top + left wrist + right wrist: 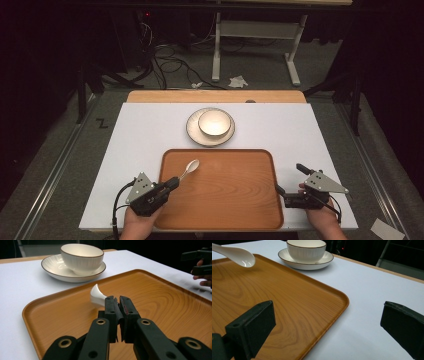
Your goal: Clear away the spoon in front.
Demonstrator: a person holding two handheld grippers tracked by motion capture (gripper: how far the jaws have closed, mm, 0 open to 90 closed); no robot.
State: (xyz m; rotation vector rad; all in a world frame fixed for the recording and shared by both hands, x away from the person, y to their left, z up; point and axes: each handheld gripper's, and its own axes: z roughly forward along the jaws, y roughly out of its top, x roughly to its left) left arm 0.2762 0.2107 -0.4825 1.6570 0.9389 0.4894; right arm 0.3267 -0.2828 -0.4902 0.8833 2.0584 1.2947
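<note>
From the high view, my left gripper grasps the white spoon by its handle over the tray's near-left corner, long axis running far-right toward the bowl.

Left gripper view: jaws clenched on the handle, spoon tip ahead.

Right gripper view: my right gripper gapes empty at the tray's right edge, farther from the spoon.

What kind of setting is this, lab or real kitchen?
Likely a lab recording bench: a white table in a dark room, loose cables on the floor behind, and staged tableware, a bowl and wooden tray.
</note>
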